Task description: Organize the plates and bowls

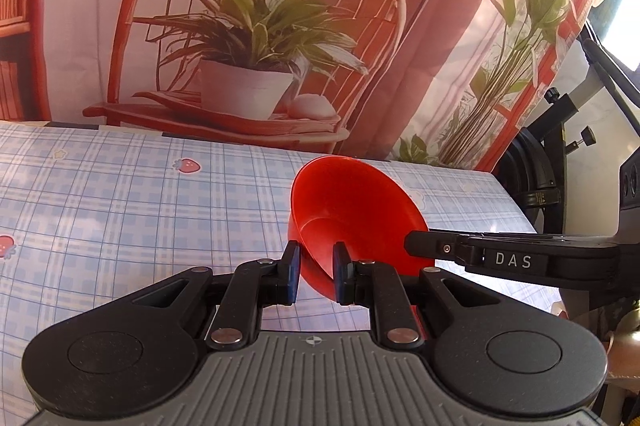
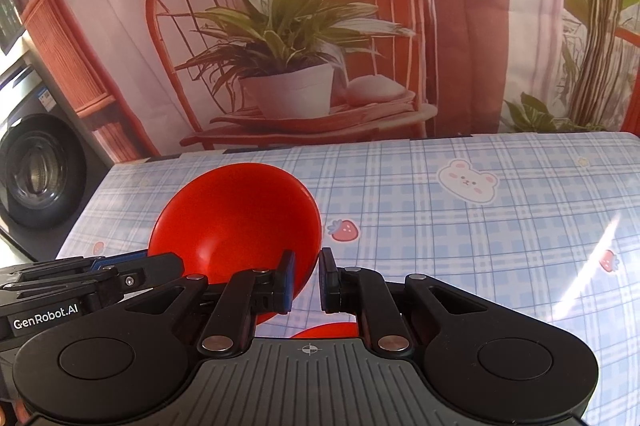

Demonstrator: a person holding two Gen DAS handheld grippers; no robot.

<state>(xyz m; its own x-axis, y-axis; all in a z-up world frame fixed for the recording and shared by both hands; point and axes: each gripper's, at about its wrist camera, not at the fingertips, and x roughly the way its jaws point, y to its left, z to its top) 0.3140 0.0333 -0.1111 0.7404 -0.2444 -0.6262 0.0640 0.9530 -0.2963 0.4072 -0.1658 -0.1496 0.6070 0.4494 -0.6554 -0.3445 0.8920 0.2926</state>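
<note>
Both grippers pinch one red bowl (image 1: 352, 214) | left gripper (image 1: 316, 276) near rim, right gripper (image 2: 307, 280) opposite rim | bowl tilted above surface (image 2: 480, 226) | perhaps another bowl below.

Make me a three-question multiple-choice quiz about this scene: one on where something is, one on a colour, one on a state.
1. Where is the bowl?
A. flat on the tablecloth
B. held tilted between both grippers
C. on the chair

2. What colour is the bowl?
A. red
B. blue
C. white

3. How is the left hand-held gripper?
A. wide open, empty
B. shut on the bowl's rim
C. shut on the tablecloth

Answers:
1 B: the left and the right hand-held gripper each pinch its rim above the tablecloth.
2 A: plainly red in both views.
3 B: its pads clamp the rim.
</note>
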